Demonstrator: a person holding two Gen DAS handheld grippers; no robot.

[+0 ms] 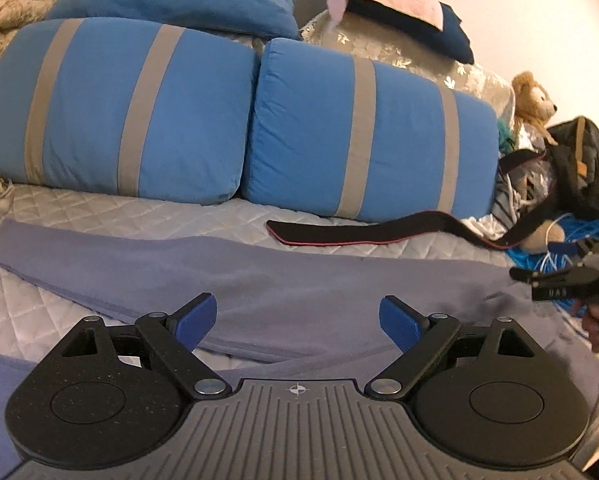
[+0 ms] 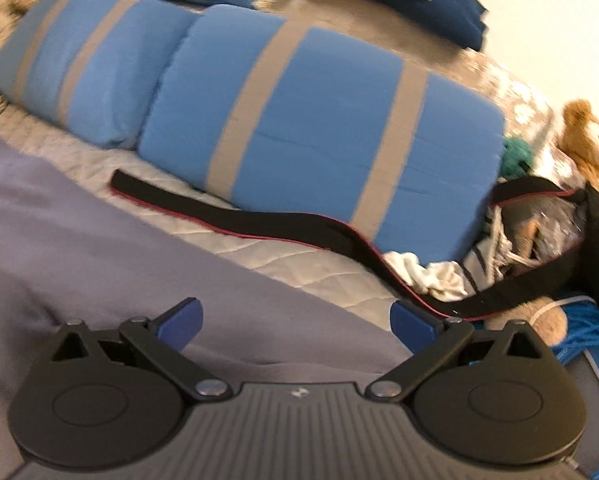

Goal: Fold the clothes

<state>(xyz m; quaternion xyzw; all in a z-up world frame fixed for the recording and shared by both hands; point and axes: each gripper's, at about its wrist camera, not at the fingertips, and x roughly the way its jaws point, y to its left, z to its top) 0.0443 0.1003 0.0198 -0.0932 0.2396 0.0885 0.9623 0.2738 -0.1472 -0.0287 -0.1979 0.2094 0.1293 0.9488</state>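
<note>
A lavender-blue garment lies spread on the quilted white bed cover, with a long part stretching off to the left. My left gripper is open and empty, low over the garment's near edge. My right gripper is open and empty over the garment's right part. The right gripper also shows at the right edge of the left wrist view, held in a hand beside the garment.
Two blue pillows with grey stripes lie along the back of the bed. A black strap with a red edge lies just beyond the garment. A teddy bear, a black bag and blue cord clutter the right side.
</note>
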